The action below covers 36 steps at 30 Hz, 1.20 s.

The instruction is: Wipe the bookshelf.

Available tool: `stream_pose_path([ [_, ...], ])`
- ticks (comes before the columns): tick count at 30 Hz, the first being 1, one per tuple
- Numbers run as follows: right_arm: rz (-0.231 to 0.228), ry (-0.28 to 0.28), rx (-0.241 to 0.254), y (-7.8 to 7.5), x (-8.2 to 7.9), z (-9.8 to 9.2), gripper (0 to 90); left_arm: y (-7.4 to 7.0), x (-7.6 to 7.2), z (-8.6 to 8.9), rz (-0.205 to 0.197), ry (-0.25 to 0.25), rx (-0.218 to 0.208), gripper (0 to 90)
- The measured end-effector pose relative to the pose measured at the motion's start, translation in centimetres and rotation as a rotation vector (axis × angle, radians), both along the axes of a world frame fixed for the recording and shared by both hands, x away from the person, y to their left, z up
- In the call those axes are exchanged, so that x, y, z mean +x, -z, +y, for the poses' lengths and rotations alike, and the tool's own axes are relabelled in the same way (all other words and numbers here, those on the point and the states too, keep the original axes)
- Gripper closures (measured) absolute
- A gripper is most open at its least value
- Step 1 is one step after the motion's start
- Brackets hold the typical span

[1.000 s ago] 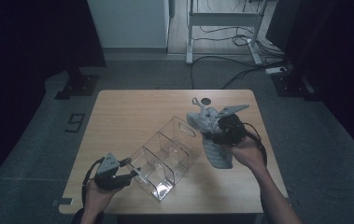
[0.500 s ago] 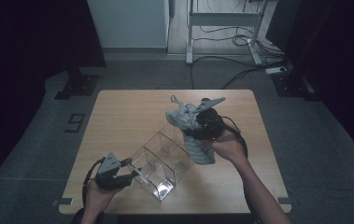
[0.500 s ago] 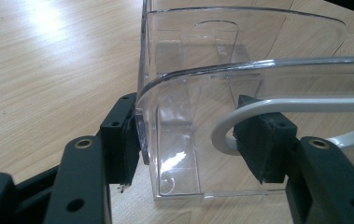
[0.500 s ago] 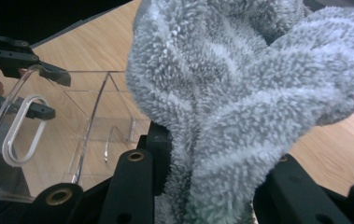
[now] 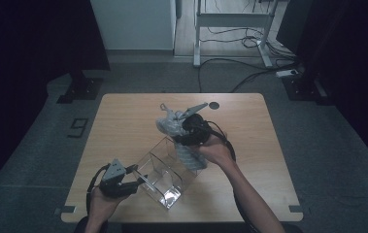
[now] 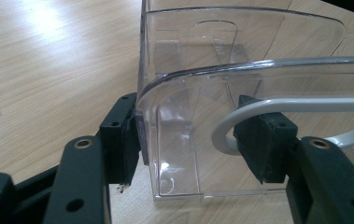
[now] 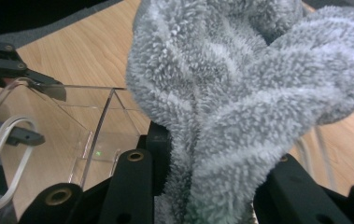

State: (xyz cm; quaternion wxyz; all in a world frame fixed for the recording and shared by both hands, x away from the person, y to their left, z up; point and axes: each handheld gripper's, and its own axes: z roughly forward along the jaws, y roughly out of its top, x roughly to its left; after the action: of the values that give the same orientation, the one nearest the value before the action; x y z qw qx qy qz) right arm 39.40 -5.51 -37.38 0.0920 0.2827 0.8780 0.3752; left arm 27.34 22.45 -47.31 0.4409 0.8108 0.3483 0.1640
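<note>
- My right tongs (image 5: 184, 127) are clamped on a fluffy grey towel (image 7: 240, 102), which is bunched between the two black jaws and rises well above them in the right gripper view.
- In the high view, the towel (image 5: 172, 124) hangs over the far end of a clear plastic bin (image 5: 164, 172) on the wooden table (image 5: 123, 111); part of the cloth trails down beside the bin's far compartment, though I cannot tell whether it touches the bottom.
- My left tongs (image 5: 123, 180) are clamped on the bin's near end: in the left gripper view, one pad presses the outside of the clear wall (image 6: 174, 140) and the other pad sits inside, beside a white curved handle (image 6: 240, 121).
- The bin lies at a slant across the near half of the table, its dividing walls marking off compartments.
- A small dark round hole (image 5: 214, 105) sits near the table's far edge, well apart from both hands.
</note>
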Motion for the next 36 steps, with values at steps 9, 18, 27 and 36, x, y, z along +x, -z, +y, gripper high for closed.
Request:
stream_pose_path([
  [9,0.012,0.012,-0.063,2.5,1.3,2.4,67.1,0.0,0.0,-0.1,0.0,-0.003,0.002,42.9],
  [18,0.009,0.012,-0.141,4.0,1.5,3.6,69.5,-0.1,-0.1,-0.3,0.0,-0.018,0.017,43.1],
  [27,0.005,0.014,-0.143,4.0,0.8,2.7,68.6,-0.2,-0.2,-0.5,0.008,-0.037,0.026,43.7],
  [36,0.008,0.013,-0.13,4.2,0.0,1.0,68.1,-0.2,-0.2,-0.5,0.01,-0.041,0.026,43.8],
])
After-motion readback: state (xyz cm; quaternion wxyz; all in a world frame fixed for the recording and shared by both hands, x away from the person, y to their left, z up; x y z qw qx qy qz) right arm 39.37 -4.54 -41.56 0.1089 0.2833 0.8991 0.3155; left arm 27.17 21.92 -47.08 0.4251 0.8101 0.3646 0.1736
